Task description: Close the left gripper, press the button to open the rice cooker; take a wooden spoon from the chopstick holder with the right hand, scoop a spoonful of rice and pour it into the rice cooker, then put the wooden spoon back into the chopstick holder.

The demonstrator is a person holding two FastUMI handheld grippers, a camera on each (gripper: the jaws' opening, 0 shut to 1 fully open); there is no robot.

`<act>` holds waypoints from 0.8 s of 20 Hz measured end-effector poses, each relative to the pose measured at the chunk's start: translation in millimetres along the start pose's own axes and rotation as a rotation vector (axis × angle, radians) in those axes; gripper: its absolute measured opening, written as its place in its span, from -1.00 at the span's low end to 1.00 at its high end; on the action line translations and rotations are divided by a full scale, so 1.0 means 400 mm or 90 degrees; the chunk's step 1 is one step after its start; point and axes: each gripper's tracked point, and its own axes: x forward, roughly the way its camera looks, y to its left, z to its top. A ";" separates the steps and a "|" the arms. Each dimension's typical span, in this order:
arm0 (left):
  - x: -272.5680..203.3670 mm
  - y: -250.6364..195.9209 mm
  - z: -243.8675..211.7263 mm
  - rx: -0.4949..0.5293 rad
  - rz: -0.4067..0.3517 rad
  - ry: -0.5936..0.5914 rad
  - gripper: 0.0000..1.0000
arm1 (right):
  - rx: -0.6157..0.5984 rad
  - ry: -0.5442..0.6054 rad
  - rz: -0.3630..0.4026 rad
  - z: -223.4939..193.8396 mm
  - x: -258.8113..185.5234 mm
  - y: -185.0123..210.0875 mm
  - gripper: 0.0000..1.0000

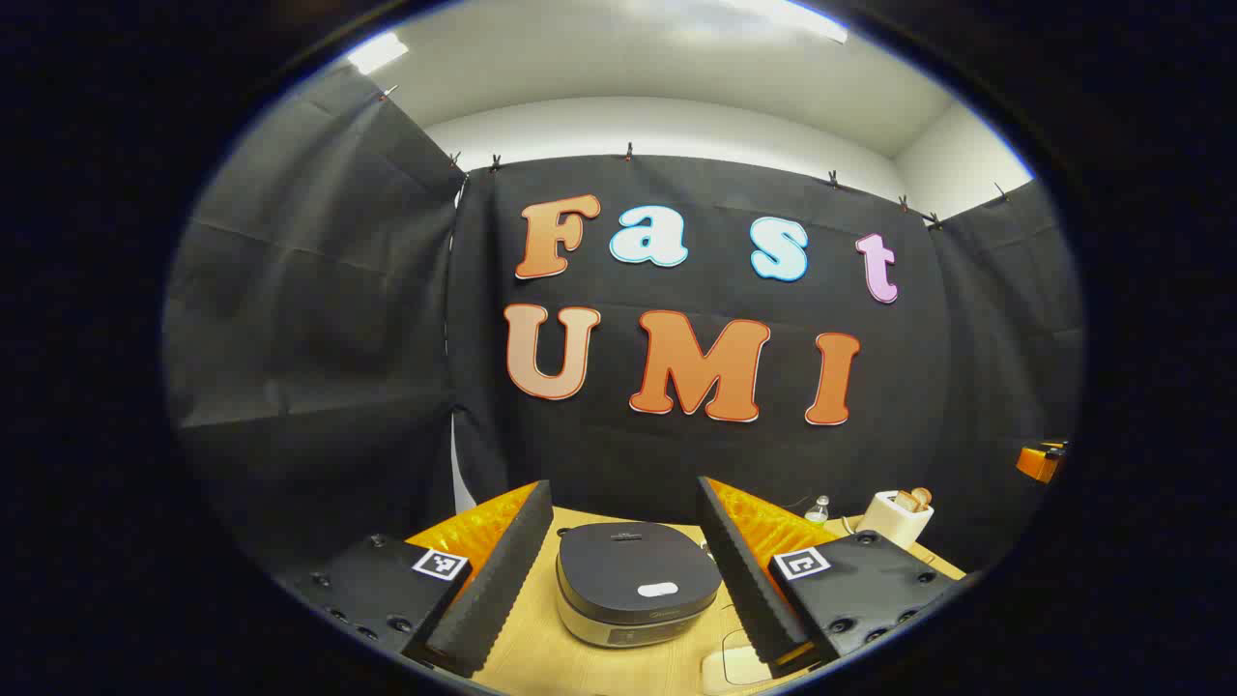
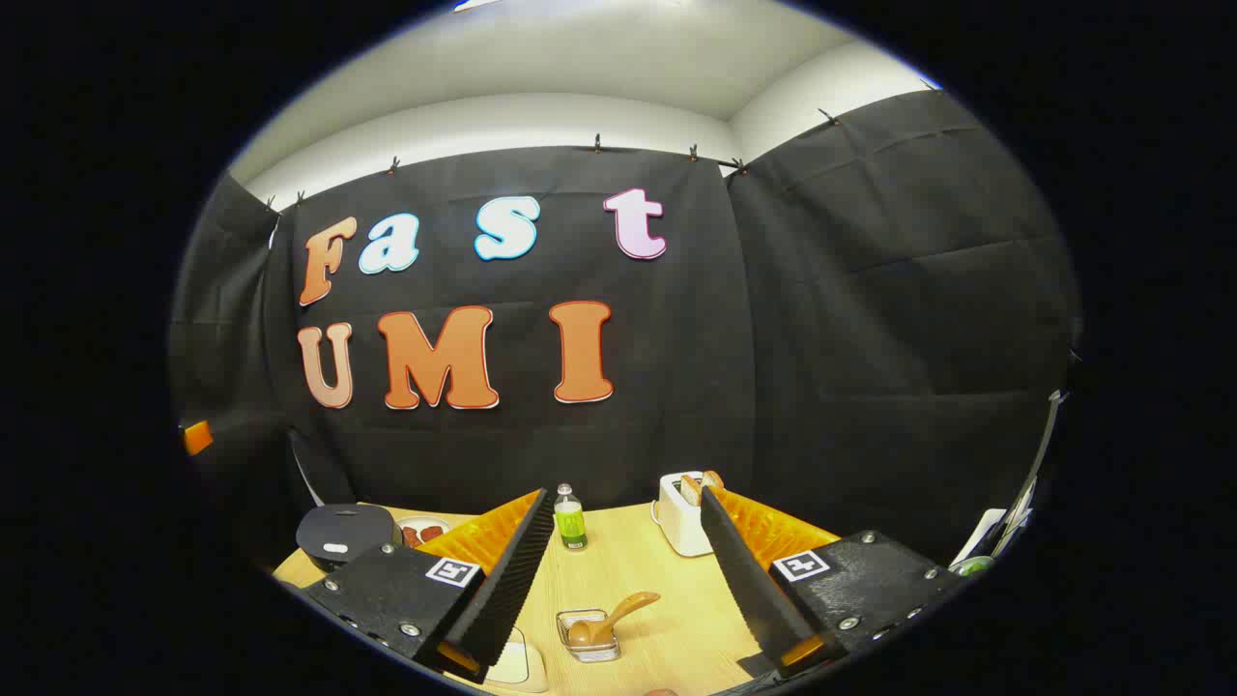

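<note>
From my left hand-held gripper (image 1: 623,619) I look down on the rice cooker (image 1: 638,583): a squat, rounded body with a dark lid, shut, a pale oval button (image 1: 657,590) near the lid's front edge and a lighter band around the base. It sits on the wooden worktop (image 1: 541,657), framed between my two fingers, which stand wide apart and hold nothing.

From my right hand-held gripper (image 2: 623,619), fingers likewise spread wide and empty, I see the wooden spoon (image 2: 611,619) lying tilted in a small clear holder (image 2: 588,640) on the worktop between the fingers, its bowl down in the holder and its handle angled up to the right. Farther back stand a small bottle (image 2: 569,518) and a white toaster (image 2: 682,527) with slices of bread in its slots. The cooker lies off to the left.
</note>
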 end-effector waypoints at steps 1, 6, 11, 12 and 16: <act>-0.002 -0.007 -0.003 -0.001 0.002 0.001 0.97 | -0.001 0.004 0.002 -0.002 0.005 -0.009 0.89; -0.010 -0.059 -0.001 0.015 0.005 -0.005 0.99 | 0.001 0.002 0.007 0.011 0.032 -0.044 0.89; -0.004 -0.099 -0.001 0.008 -0.001 -0.004 0.95 | -0.011 0.002 0.015 0.018 0.041 -0.060 0.89; -0.005 -0.104 -0.001 0.007 -0.003 -0.004 0.96 | -0.015 -0.003 0.014 0.026 0.043 -0.061 0.89; -0.010 -0.106 0.006 0.014 -0.002 -0.009 0.96 | -0.025 -0.009 0.024 0.022 0.047 -0.049 0.89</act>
